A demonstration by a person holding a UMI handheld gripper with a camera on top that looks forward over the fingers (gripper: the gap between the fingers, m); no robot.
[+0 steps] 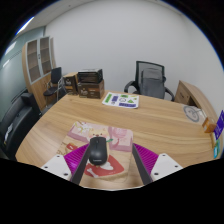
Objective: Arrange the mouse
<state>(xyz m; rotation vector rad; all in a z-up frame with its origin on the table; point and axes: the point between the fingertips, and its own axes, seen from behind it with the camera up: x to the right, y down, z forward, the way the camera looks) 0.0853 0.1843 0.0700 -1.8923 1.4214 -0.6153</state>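
Observation:
A black mouse [97, 151] lies on a mouse mat [112, 136] printed with a pink and red picture, on the wooden table [150, 122]. My gripper [111, 153] is open wide just above the mat's near end. The mouse sits between the fingers, close against the left finger [80, 160]. A broad gap separates it from the right finger [146, 162]. Neither magenta pad presses on it. The mat's near edge is hidden below the fingers.
A green and white booklet [122, 100] lies further back on the table, and a white round object [193, 115] sits at the far right. Black office chairs [150, 78] stand behind the table. At the back left are a stack of boxes [89, 82] and a wooden shelf [38, 60].

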